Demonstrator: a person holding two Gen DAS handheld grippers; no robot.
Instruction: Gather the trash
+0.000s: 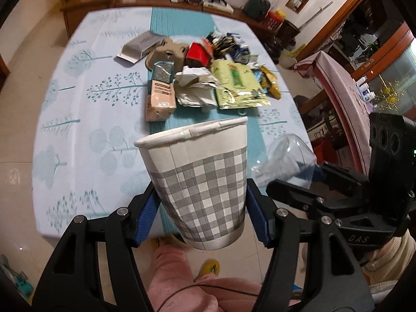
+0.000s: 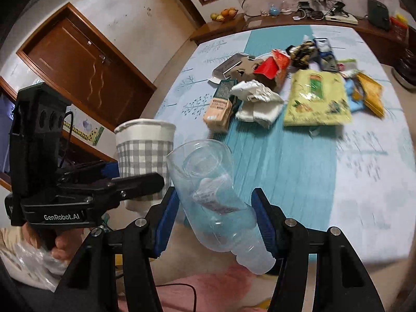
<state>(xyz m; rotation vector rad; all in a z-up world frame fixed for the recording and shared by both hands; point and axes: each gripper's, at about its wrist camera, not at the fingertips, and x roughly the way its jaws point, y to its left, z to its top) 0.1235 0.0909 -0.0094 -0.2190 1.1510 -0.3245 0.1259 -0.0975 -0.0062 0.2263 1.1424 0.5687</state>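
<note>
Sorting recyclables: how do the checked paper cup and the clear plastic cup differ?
The paper cup is opaque, white with grey checks; the plastic cup is see-through. The paper cup sits upright in the left gripper; the plastic cup tilts in the right gripper. Both are held off the table.

We could not read the print on the wrappers [image 1: 235, 78]. The table's [image 2: 369, 171] right side was smeared by blur. The paper cup [image 1: 200, 187] hid the tablecloth behind it, and the bottle's [image 2: 221, 202] label was illegible.
</note>
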